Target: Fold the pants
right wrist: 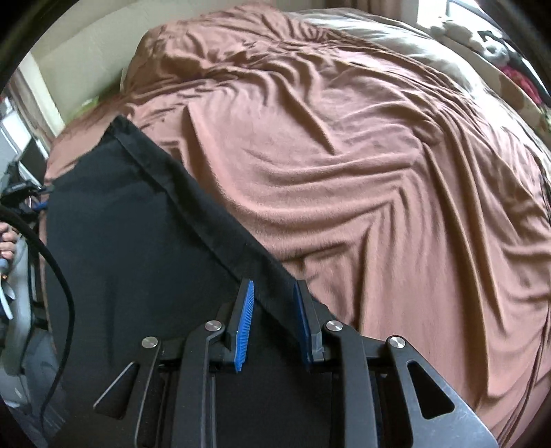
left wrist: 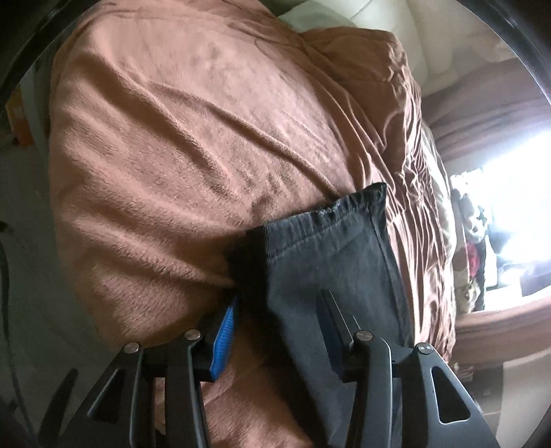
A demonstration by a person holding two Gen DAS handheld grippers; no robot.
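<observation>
Dark grey pants (left wrist: 327, 248) lie on a pinkish-brown blanket (left wrist: 189, 138), with the gathered waistband (left wrist: 344, 206) at their far end. My left gripper (left wrist: 280, 296) is open low over them; its jaws stand well apart, one on each side of the cloth's left edge, and the pads do not press it. In the right wrist view the pants (right wrist: 137, 224) look black and stretch from the upper left down to my right gripper (right wrist: 274, 284). It is shut on the pants, with the hemmed edge (right wrist: 193, 213) running between the blue pads (right wrist: 244, 320).
The blanket (right wrist: 378, 172) covers the whole bed in rumpled folds. Cream pillows (left wrist: 378, 13) sit at the far end. A bright window (left wrist: 516, 172) and piled clutter (left wrist: 475, 248) lie past the bed's right side. A person's hand (right wrist: 8, 241) and a black cable (right wrist: 65, 293) are at the left edge.
</observation>
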